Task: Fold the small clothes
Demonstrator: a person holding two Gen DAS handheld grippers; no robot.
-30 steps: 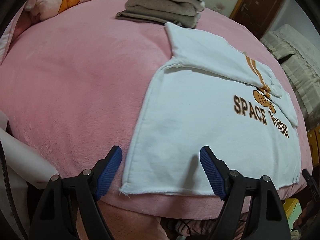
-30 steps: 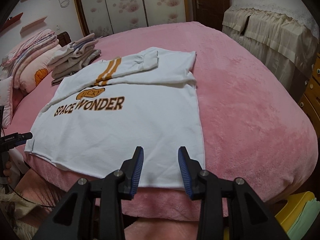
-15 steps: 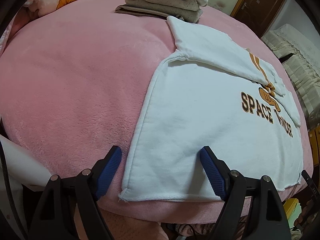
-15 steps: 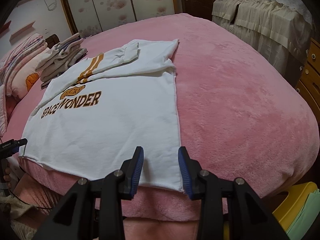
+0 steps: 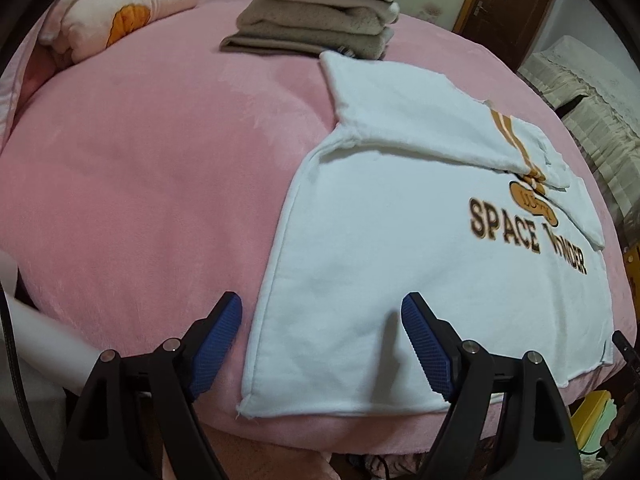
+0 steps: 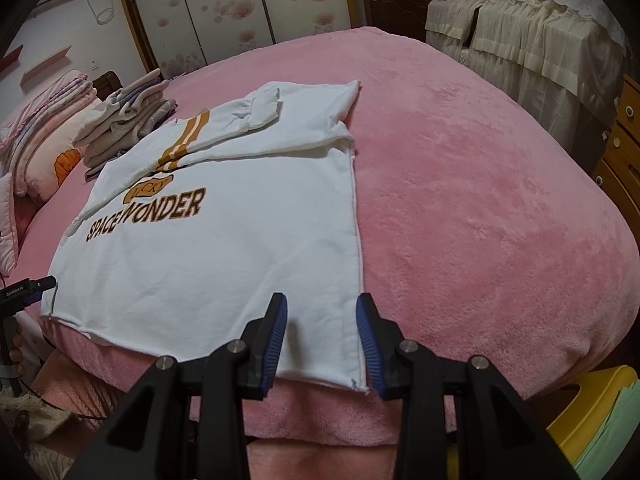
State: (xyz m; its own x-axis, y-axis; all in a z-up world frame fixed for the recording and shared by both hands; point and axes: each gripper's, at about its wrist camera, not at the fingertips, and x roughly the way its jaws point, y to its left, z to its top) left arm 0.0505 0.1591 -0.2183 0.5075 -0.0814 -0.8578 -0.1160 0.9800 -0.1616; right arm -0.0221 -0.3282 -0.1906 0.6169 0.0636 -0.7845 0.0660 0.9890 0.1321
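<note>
A white sweatshirt (image 5: 400,264) printed SPACE WONDER lies flat on the pink bed (image 5: 140,200), with both sleeves folded across its chest. My left gripper (image 5: 322,312) is open and hovers low over the hem's left corner. Its left finger is over the pink cover and its right finger over the cloth. In the right wrist view the sweatshirt (image 6: 224,256) reaches the bed's near edge. My right gripper (image 6: 320,308) stands partly open just above the hem's right corner, with the side seam beside its right finger. Neither gripper holds anything.
A stack of folded clothes (image 5: 320,20) sits at the head of the bed (image 6: 460,200), with pillows (image 5: 120,12) to its left. Right of the bed stand a cloth-draped piece of furniture (image 6: 528,20), a wooden dresser (image 6: 620,152) and a yellow stool (image 6: 592,412).
The right gripper has shifted right along the hem, so the shirt's side edge now lies by its right finger instead of beyond it. The left gripper has barely moved. Both jaws look unchanged.
</note>
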